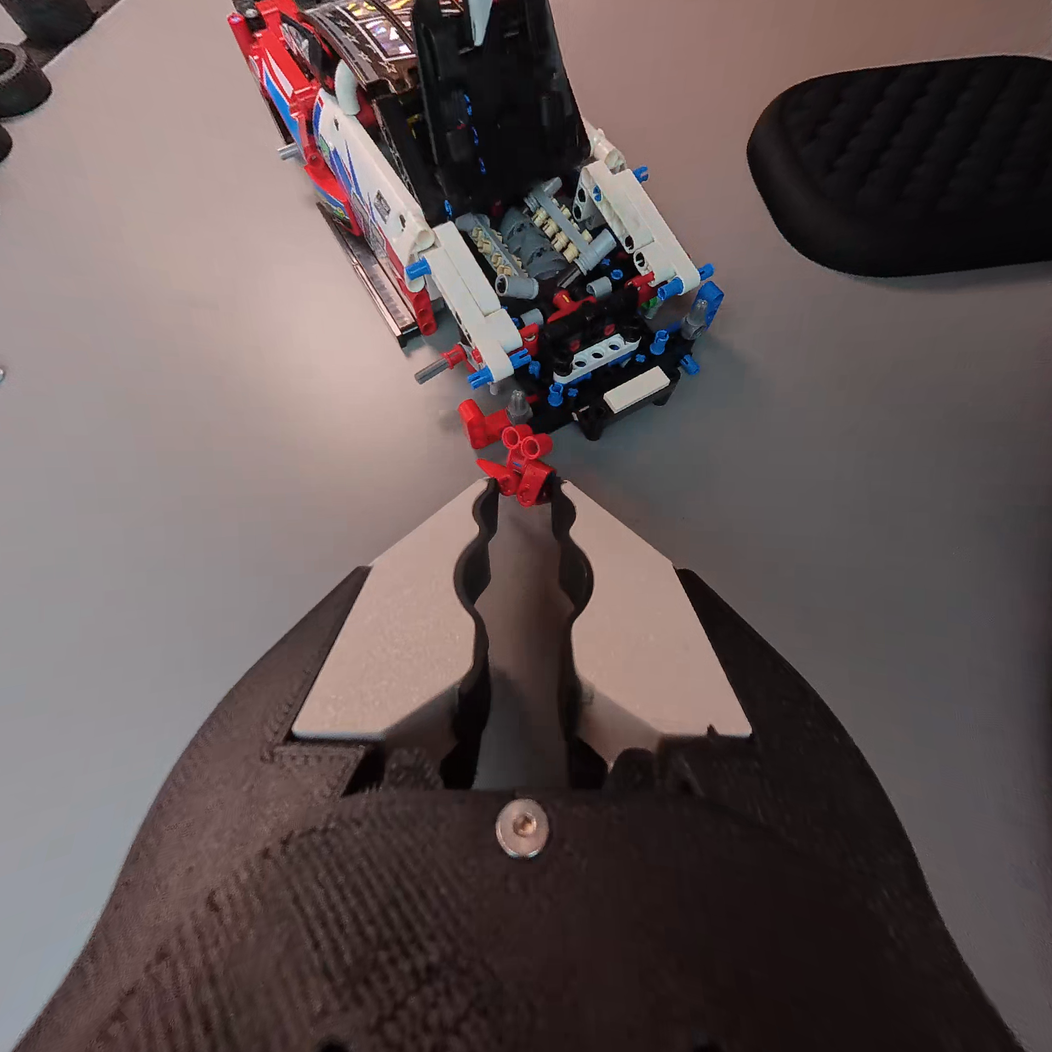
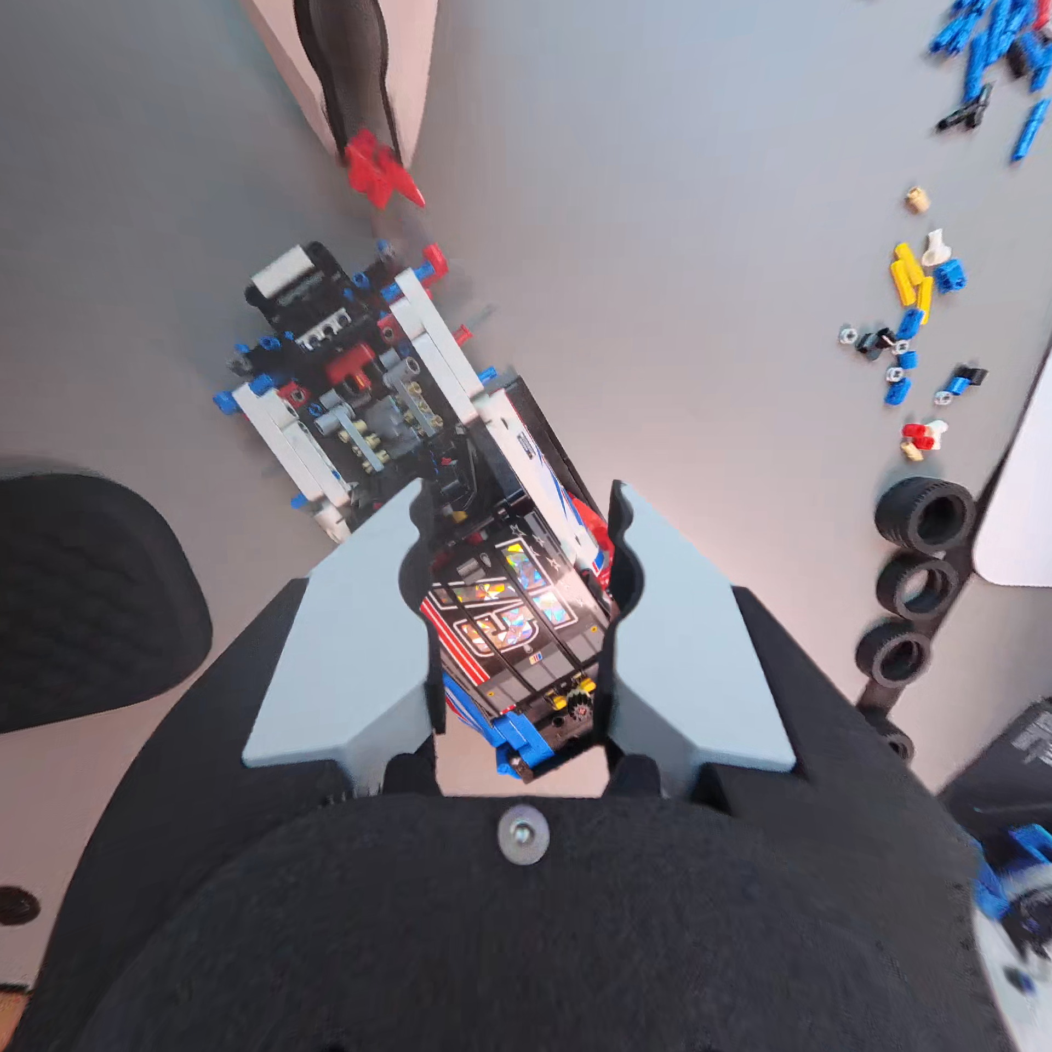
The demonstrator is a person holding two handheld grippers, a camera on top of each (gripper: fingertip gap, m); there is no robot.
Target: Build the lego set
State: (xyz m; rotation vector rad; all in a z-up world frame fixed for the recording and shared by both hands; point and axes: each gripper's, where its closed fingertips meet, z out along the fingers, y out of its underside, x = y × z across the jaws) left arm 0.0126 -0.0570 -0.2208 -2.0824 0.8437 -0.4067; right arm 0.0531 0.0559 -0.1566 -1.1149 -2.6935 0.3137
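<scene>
Lego pieces crowd both views of the grey counter [image 1: 171, 512]. At the middle sits the half-built red, white, blue and black Lego car model [image 1: 512, 239], resting on the counter with its open engine bay of grey and tan parts facing the left wrist view.

The left gripper [image 1: 521, 484] is closed on a small red Lego connector assembly [image 1: 524, 464], pinched at its fingertips just in front of the model's black end, near a loose-looking red angled piece [image 1: 475, 421] beside that end. Whether the held assembly touches the model cannot be told. In the right wrist view the same gripper shows far off [image 2: 370, 153] with the red assembly [image 2: 378, 171] at its tip, apart from the model's end.

The right gripper [image 2: 518, 501] has its jaws spread wide on either side of the model's body [image 2: 512, 615], over the black roof panel with shiny stickers; the fingers [image 2: 672, 626] flank the car, and firm contact cannot be confirmed.

A black padded oval cushion [image 1: 911, 171] lies to one side of the model. On the other side, 3 black rubber tyres [image 2: 911, 580] lie in a row, and beyond them a scatter of small loose yellow, blue, white and red pieces [image 2: 916, 319], plus a heap of blue pins [image 2: 990, 51] at the far corner. A white sheet edge [image 2: 1019, 501] sits by the tyres.
</scene>
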